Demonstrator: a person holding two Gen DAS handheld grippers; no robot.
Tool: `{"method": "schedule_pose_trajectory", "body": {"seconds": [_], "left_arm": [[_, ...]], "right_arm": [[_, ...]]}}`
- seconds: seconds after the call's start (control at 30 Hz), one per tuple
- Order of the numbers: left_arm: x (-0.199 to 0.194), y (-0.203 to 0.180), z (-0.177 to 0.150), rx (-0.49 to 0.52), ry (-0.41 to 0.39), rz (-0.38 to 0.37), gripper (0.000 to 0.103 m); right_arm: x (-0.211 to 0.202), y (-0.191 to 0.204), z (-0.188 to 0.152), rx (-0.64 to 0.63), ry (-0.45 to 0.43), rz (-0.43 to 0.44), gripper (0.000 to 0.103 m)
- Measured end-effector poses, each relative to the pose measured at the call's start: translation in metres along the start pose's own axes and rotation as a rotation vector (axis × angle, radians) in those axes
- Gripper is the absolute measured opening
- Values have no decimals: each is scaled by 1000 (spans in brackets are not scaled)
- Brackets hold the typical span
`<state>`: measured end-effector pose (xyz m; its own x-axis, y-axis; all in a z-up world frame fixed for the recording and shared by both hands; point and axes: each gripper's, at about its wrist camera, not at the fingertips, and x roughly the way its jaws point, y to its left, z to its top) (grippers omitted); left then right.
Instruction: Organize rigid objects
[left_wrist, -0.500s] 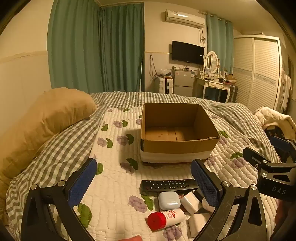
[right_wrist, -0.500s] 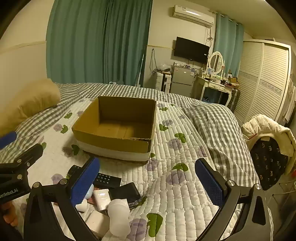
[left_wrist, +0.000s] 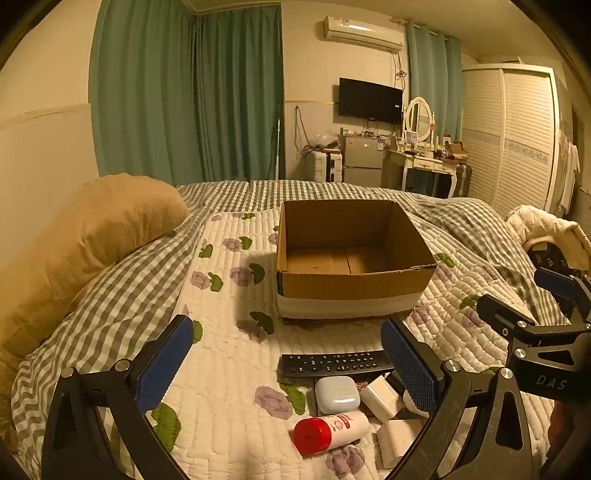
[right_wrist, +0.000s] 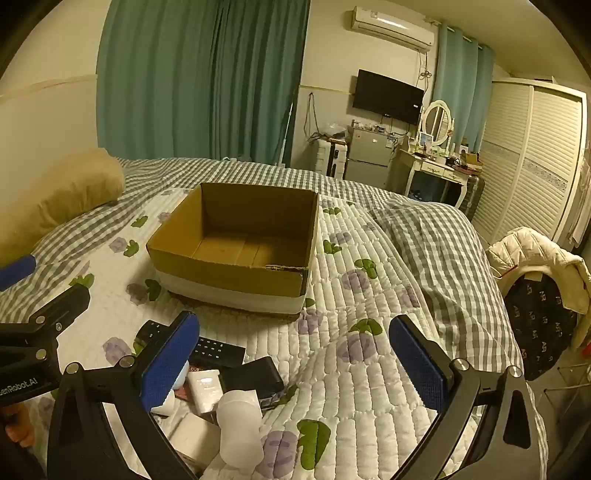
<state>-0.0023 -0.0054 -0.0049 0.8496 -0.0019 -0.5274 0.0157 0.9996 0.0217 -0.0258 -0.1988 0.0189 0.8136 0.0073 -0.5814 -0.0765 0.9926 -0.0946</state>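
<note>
An open cardboard box (left_wrist: 351, 284) (right_wrist: 229, 278) stands empty on the quilt. In front of it lies a pile of small objects: a black remote (left_wrist: 334, 363) (right_wrist: 214, 349), a pale blue case (left_wrist: 337, 394), a white bottle with a red cap (left_wrist: 332, 430), white blocks (left_wrist: 380, 397), a black wallet (right_wrist: 253, 376) and a translucent white cup (right_wrist: 240, 430). My left gripper (left_wrist: 286, 365) is open and empty above the near left of the pile. My right gripper (right_wrist: 295, 362) is open and empty to the right of the pile.
A tan pillow (left_wrist: 96, 236) lies at the left on the checked bedding (left_wrist: 122, 291). A chair with a white jacket (right_wrist: 535, 258) stands off the bed's right side. A dresser, a small fridge and a wardrobe stand at the far wall.
Both grippers stay open. The views have shifted only slightly; no object has moved.
</note>
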Motion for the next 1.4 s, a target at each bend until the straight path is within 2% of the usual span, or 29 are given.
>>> {"method": "schedule_pose_trajectory", "body": {"seconds": [1.4], "left_arm": [[6, 8, -4, -16, 20, 21, 103]], "right_arm": [[-2, 3, 0, -2, -4, 22, 103]]}}
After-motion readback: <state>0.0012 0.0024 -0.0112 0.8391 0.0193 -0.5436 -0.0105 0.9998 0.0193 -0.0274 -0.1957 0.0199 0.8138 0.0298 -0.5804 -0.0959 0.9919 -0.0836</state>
